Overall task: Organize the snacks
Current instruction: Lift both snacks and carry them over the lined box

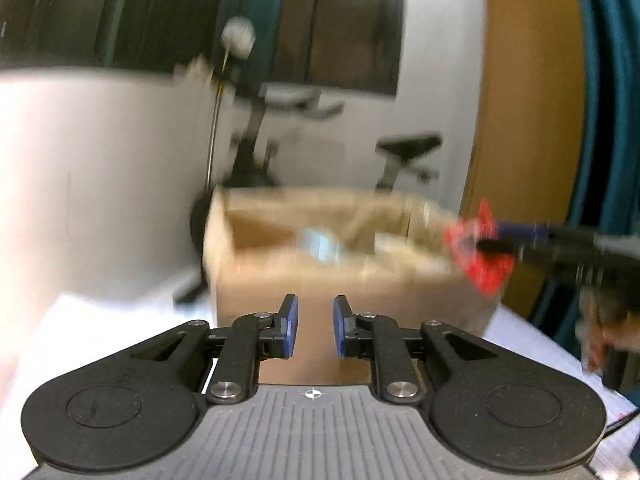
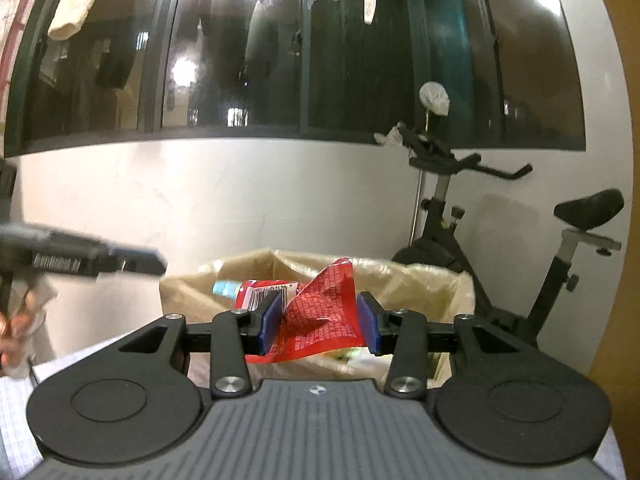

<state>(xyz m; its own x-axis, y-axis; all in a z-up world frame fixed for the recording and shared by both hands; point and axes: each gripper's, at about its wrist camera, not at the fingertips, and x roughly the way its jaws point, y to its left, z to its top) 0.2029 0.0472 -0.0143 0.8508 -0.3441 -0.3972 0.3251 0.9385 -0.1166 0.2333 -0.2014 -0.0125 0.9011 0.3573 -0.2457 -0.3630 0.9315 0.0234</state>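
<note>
Right gripper (image 2: 318,326) is clamped on a crumpled red snack wrapper (image 2: 320,312), pads pressing it from both sides, barcode end sticking out to the left of the pads. It sits just short of the lined cardboard box (image 2: 420,280), wrapper roughly level with the box rim, not yet over the opening as far as I can judge. Left gripper (image 1: 316,326) is closed down to a narrow gap with nothing between the pads; it points at the near wall of the box (image 1: 260,280) from just in front. In the left wrist view the right gripper (image 1: 486,246) comes in at the box's right rim with the wrapper (image 1: 480,252) in it. White worktop (image 1: 100,328) carries the box. Inside the box: a pale blue packet (image 2: 226,289) toward the left, other contents too blurred to name. So some items look already binned; red wrapper is mid-carry, drop still to do. Can't tell what else is left on the worktop, not in view. Behind the box: exercise bike (image 2: 500,220) against the white wall, dark windows (image 2: 280,48) above with laundry hanging.
</note>
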